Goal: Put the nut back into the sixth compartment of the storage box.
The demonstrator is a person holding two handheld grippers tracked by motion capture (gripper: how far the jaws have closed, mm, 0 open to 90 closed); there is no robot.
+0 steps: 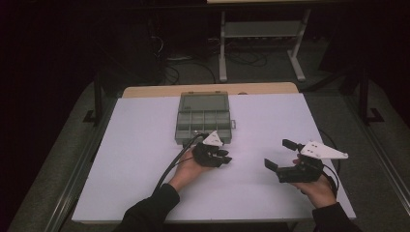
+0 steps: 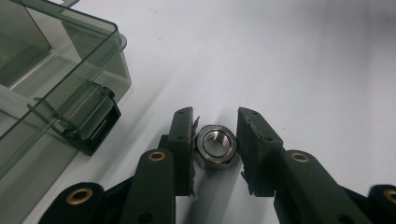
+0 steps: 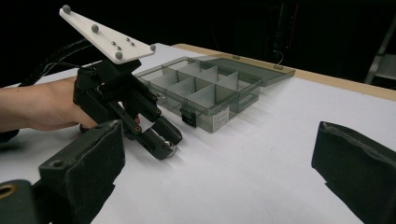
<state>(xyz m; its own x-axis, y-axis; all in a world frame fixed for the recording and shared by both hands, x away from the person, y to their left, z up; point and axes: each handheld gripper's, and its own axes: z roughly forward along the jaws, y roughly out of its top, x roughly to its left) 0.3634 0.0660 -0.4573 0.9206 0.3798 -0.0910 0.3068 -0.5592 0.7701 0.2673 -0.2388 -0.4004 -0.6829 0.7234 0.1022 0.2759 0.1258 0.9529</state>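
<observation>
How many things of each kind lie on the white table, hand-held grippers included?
Silver metal hex nut: 1
Clear grey plastic compartment box: 1
Black hand-held gripper: 2, left and right
Total: 4

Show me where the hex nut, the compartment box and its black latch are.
hex nut [image 2: 215, 145], left gripper view, on its top face.
compartment box [image 1: 203, 119], high view, on a divider.
black latch [image 2: 97, 127], left gripper view, on its front.
</observation>
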